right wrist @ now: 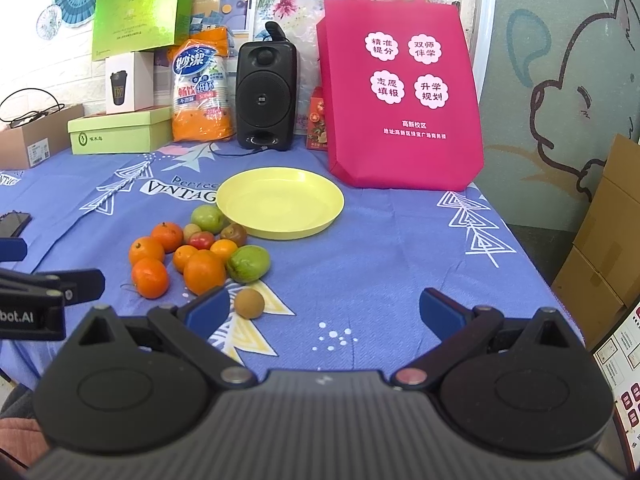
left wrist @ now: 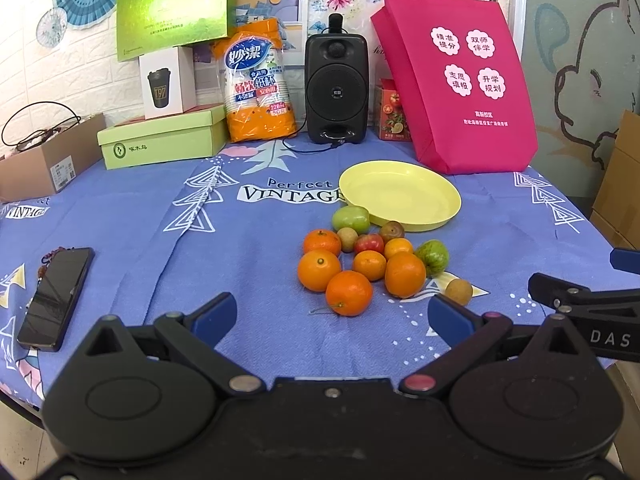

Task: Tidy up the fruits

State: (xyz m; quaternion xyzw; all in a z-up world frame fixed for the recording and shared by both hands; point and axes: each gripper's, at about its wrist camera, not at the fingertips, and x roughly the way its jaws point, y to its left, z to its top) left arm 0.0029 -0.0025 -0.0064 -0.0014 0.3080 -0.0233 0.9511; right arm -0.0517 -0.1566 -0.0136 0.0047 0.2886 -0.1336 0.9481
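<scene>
In the middle of the left wrist view, a cluster of fruit [left wrist: 368, 258] lies on the blue printed tablecloth [left wrist: 132, 224], packed together just below the yellow plate [left wrist: 400, 194]. The plate holds nothing. The cluster has several oranges, the lowest orange [left wrist: 349, 293] closest to the camera, a small red fruit [left wrist: 369, 243] in the centre, a green fruit [left wrist: 351, 219] touching the plate's lower-left rim, and a second green fruit [left wrist: 433, 257] at the right side of the group. One small brown fruit [left wrist: 459, 291] sits apart, lower right of the cluster.

The left gripper [left wrist: 332, 318] hovers low in that frame with its blue-padded fingers spread wide and nothing between them; the lowest orange lies just above the gap. The right gripper [right wrist: 324, 312] likewise stands wide apart and empty in the right wrist view, where the brown fruit lies just beside its left finger [right wrist: 208, 312] and the cluster is at centre left.

Further out, a pink tote bag [left wrist: 460, 80] stands upper right behind the plate, a black speaker [left wrist: 336, 88] at upper centre, an orange pack of paper cups [left wrist: 258, 80] to its left, and green boxes [left wrist: 160, 142] beyond. A black phone [left wrist: 56, 298] lies at the left edge.
</scene>
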